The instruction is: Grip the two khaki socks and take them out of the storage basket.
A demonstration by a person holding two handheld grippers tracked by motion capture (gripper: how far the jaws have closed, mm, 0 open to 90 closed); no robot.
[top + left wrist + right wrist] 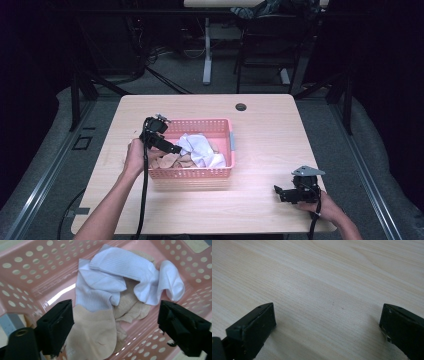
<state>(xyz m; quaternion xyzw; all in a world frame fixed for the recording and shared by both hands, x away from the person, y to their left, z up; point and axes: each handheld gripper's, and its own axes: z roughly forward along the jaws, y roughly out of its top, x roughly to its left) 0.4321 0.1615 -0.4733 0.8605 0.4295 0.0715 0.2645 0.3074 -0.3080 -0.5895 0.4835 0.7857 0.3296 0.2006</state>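
1. Over the bench [260, 125], high view: a pink perforated basket [200, 173] sits left of centre on pale wood. Inside lie white socks [200, 148] and beige socks [172, 161] in a loose heap. The left tongs [169, 146] reach over the basket's left rim, tips at the near-left edge of the heap; whether they touch fabric cannot be told from here. The right tongs [280, 192] rest low near the bench's front right corner, well apart from the basket. The left hand [136, 156] is clearly nearer the socks. A round cable hole [241, 107] sits near the far edge. Beyond the bench the room is dark, with grey floor, table legs and cables.

2. Left gripper view: the left tongs [116, 322] stand wide, holding nothing. Between and just ahead of the jaws lies a beige sock [93, 332], flat, its long axis running away from the camera, a white sock [96, 293] overlapping its far end. Another white sock [125, 262] lies crumpled beyond. The basket wall [32, 270] rises at left. Judgement: a short push down would bring the beige sock into the bite.

3. Right gripper view: the right tongs [327, 327] stand wide and empty over bare bench [324, 277] of light wood grain.
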